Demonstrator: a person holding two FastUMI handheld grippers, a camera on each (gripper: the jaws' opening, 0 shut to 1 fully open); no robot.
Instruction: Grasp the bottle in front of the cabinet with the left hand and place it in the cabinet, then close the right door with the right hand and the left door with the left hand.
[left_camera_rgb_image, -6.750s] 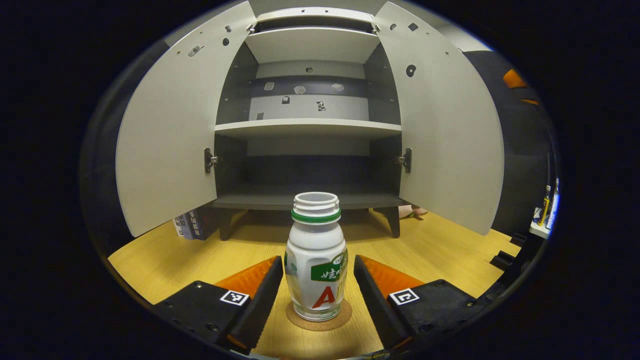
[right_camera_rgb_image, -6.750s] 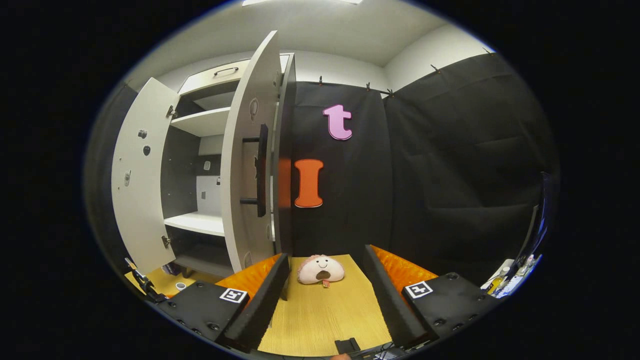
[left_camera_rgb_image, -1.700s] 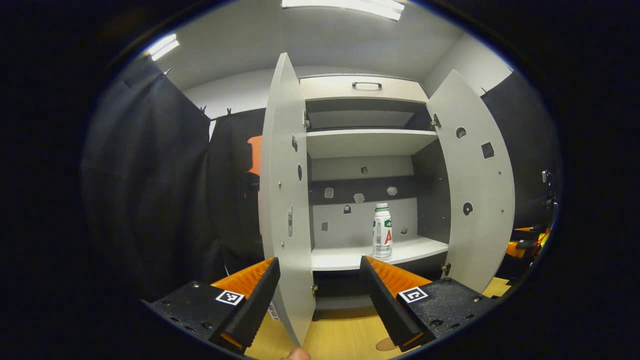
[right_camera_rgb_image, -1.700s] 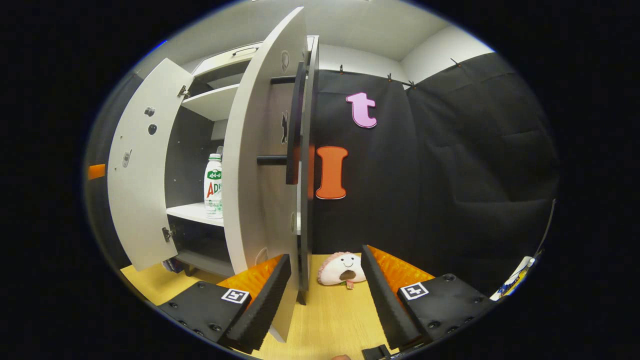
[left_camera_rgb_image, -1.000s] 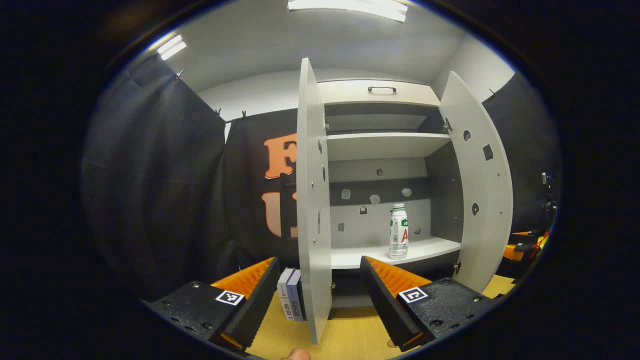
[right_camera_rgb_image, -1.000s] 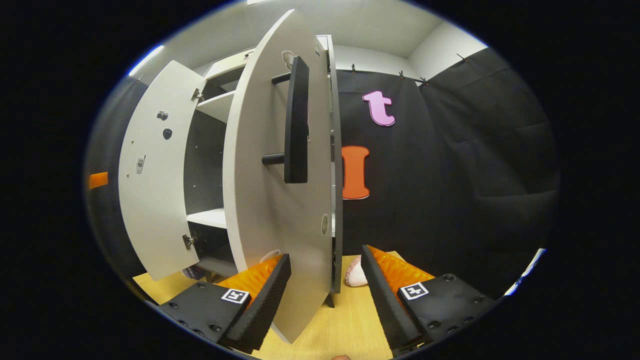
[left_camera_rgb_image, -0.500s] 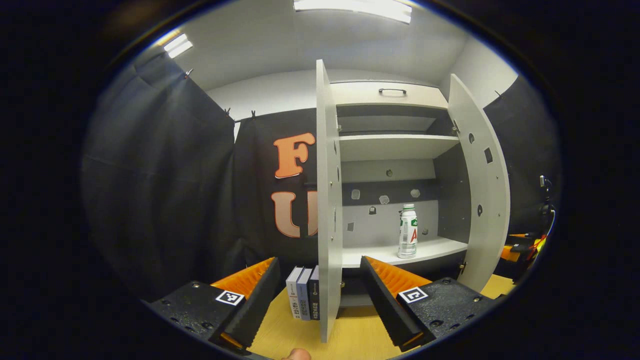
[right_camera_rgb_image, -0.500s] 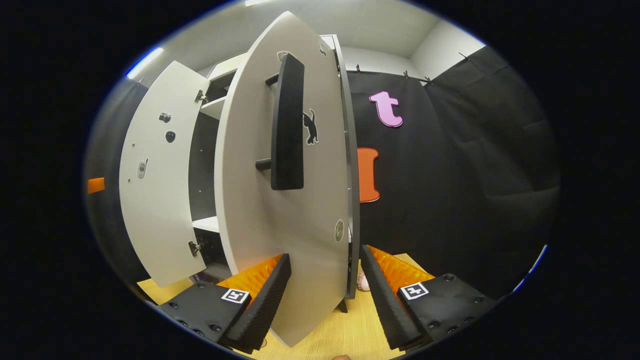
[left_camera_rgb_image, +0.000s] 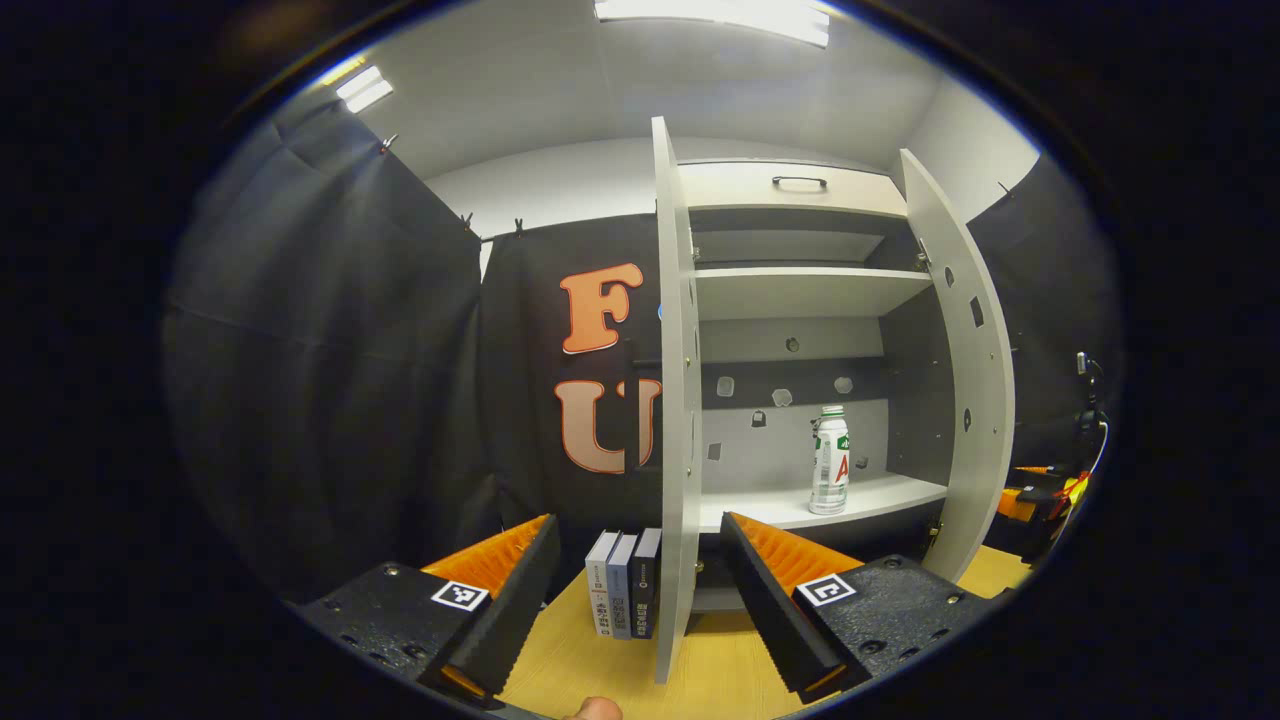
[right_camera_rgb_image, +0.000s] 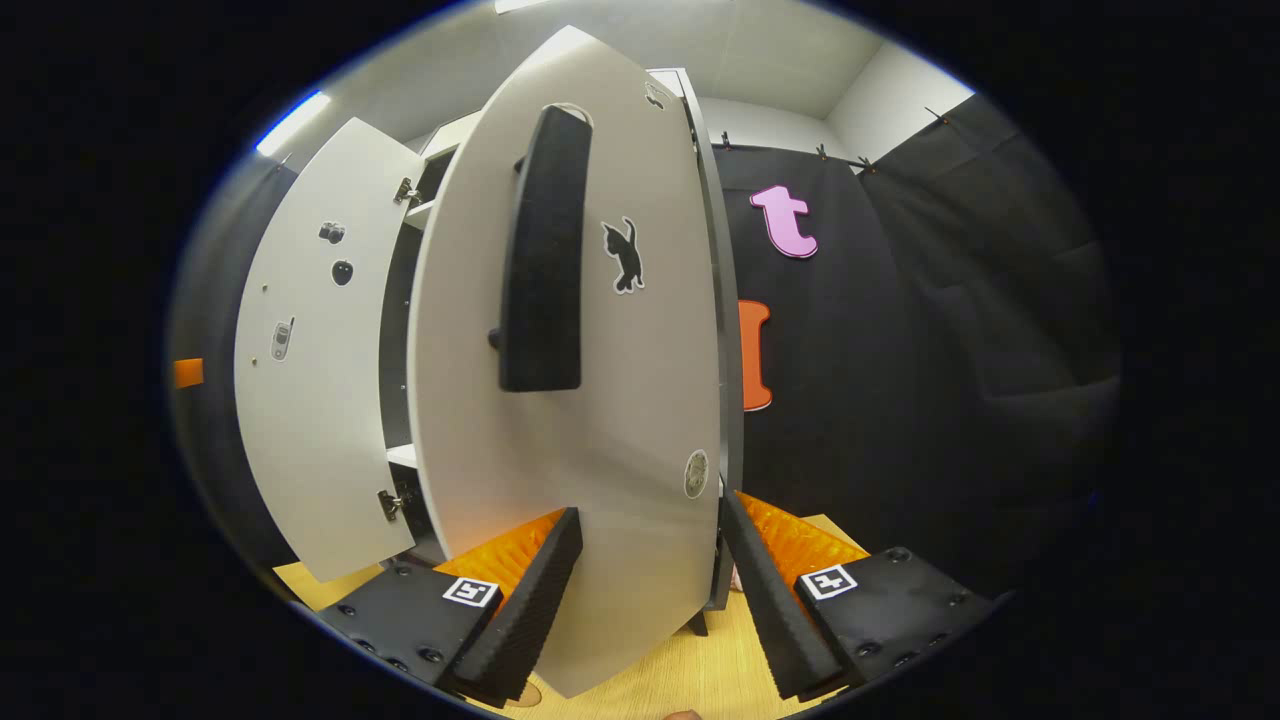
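Observation:
The white bottle (left_camera_rgb_image: 830, 460) with a green band stands upright on the cabinet's middle shelf (left_camera_rgb_image: 880, 497), towards its right side. In the left gripper view the left door (left_camera_rgb_image: 676, 400) shows edge-on, and my left gripper (left_camera_rgb_image: 639, 525) is open just in front of its lower edge. The right door (left_camera_rgb_image: 975, 380) stands partly swung in. In the right gripper view that door's outer face (right_camera_rgb_image: 620, 420), with its black handle (right_camera_rgb_image: 540, 260), is very close. My right gripper (right_camera_rgb_image: 650, 515) is open, its fingers either side of the door's lower part. The bottle is hidden here.
Three books (left_camera_rgb_image: 625, 595) stand on the wooden table (left_camera_rgb_image: 720, 670) left of the cabinet, behind the left door. The left door's inner face (right_camera_rgb_image: 310, 380) is wide open in the right gripper view. Black cloth walls enclose both sides.
The right door has swung further towards shut, and my right gripper has followed close to its outer face. My left gripper has shifted left; the left door now shows edge-on and the books have appeared.

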